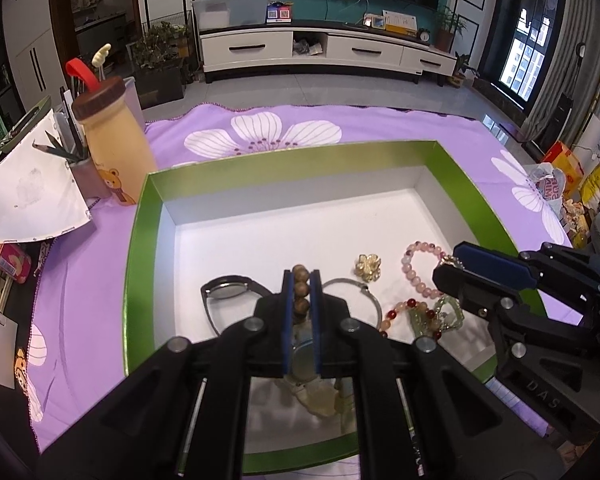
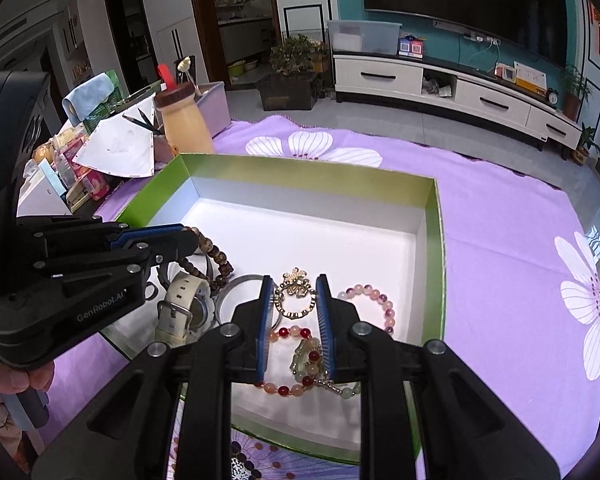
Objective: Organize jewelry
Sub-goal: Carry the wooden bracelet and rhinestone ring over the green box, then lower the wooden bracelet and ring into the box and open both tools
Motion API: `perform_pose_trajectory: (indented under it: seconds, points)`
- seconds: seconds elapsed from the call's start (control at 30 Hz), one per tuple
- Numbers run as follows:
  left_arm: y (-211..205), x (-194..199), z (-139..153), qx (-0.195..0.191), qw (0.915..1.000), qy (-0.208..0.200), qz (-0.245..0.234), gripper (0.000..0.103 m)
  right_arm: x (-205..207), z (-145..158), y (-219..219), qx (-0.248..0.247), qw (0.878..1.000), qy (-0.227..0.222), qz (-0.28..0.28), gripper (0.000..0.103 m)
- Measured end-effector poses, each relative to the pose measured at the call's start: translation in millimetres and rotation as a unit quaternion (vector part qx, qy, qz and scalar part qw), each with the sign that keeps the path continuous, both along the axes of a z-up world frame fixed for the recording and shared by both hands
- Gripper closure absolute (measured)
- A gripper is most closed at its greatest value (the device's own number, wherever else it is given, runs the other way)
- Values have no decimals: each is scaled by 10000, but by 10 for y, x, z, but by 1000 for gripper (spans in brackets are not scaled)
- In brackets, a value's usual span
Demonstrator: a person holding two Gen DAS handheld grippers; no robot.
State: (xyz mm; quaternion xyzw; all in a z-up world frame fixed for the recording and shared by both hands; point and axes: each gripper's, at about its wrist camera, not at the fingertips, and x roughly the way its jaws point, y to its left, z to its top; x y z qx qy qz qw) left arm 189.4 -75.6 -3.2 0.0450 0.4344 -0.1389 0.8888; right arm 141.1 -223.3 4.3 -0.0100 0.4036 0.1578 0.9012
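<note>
Around your two claws the green-rimmed box (image 1: 140, 216) with its white floor sits on a purple flowered cloth (image 1: 100, 264). Beyond your left gripper (image 1: 301, 280), off to its left outside the box, stand a cream bear-print bottle (image 1: 114, 148), a cup of pencils (image 1: 82, 168) and a sheet of white paper (image 1: 32, 196); none of them crowds the box.

Your left gripper is pinched nearly closed on a brown wooden bead bracelet (image 1: 301, 284), whose beads sit between the blue pads and dangle beneath. Under it lie a white watch (image 2: 184, 308) and a dark watch (image 1: 228, 292), with a silver bangle (image 1: 364, 292) just to its right.

Your right gripper (image 2: 293, 292) stands only narrowly parted, its pads against the sides of a gold ring-shaped chain piece (image 2: 296, 296). Just right of it lies a pink bead bracelet (image 2: 374, 300); below it, between the fingers, a red-and-peach bead bracelet (image 2: 290, 334) and a pale green bead strand (image 2: 304, 360).

Count: two watches, one bangle, four bead pieces, one gold piece.
</note>
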Motion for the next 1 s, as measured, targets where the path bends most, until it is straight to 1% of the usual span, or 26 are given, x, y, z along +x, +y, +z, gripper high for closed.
perform_pose_trajectory:
  seconds: [0.37, 0.53, 1.0]
  points:
    - [-21, 10, -81, 85, 9999, 61, -23, 96, 19, -26, 4, -28, 10000, 58, -11, 82]
    - [1, 36, -126, 176, 9997, 140, 34, 95, 29, -57, 0, 7, 9999, 147, -37, 82]
    - [33, 43, -171, 309, 9993, 174, 74, 95, 72, -126, -21, -10, 9993, 356, -123, 82]
